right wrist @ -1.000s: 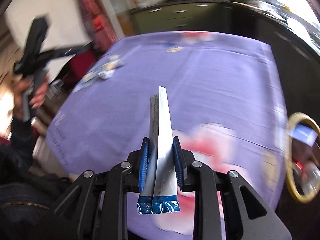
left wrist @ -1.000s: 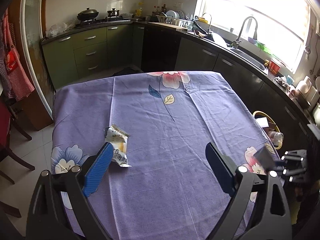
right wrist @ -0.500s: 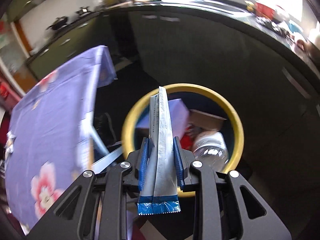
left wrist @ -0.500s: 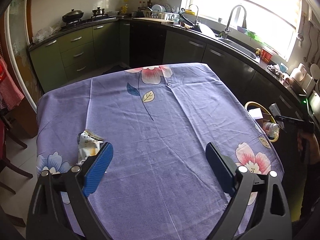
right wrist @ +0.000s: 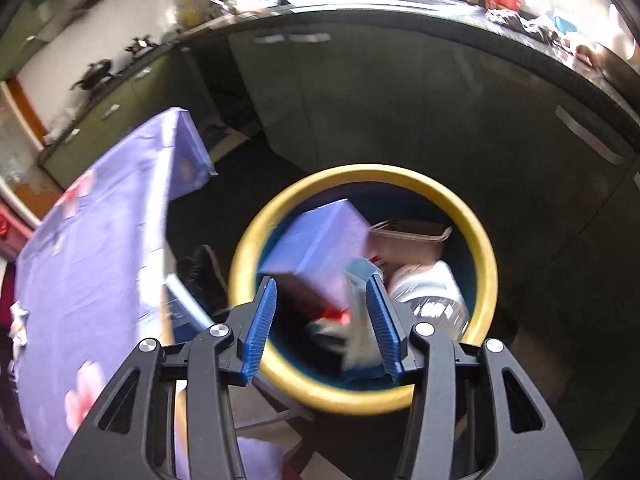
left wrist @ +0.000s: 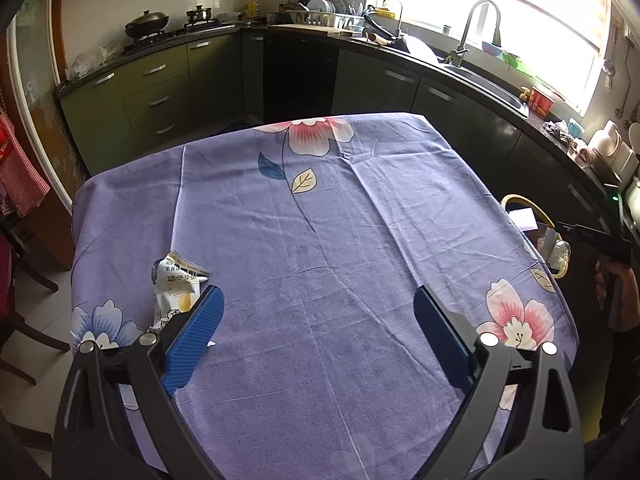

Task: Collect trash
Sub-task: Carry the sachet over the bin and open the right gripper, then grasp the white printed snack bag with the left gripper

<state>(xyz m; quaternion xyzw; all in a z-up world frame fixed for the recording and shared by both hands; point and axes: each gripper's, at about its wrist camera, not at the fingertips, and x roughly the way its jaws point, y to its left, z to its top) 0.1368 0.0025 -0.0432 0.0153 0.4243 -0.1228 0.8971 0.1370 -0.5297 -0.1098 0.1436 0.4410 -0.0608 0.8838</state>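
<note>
Right tool (right wrist: 320,320) over the yellow-rimmed bin (right wrist: 486,264), jaws opening; silver wrapper (right wrist: 358,312) slipping off the right pad. Keep it above the rim until the wrapper drops. Left tool (left wrist: 318,334) wide open, empty; crumpled snack wrapper (left wrist: 176,284) on the surface (left wrist: 320,220) beside its left finger.

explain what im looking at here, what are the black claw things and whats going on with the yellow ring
There is no robot here: a person holds a black two-finger gripper in each hand, each carrying a camera that looks along its blue fingers. The left gripper hangs open above a purple tablecloth, where one crumpled wrapper lies beside its left finger. The right gripper is over a yellow-rimmed bin beside the table. Its jaws are opening, and a silver packet is slipping free along one finger. A box, a bottle and other rubbish already lie in the bin.
</note>
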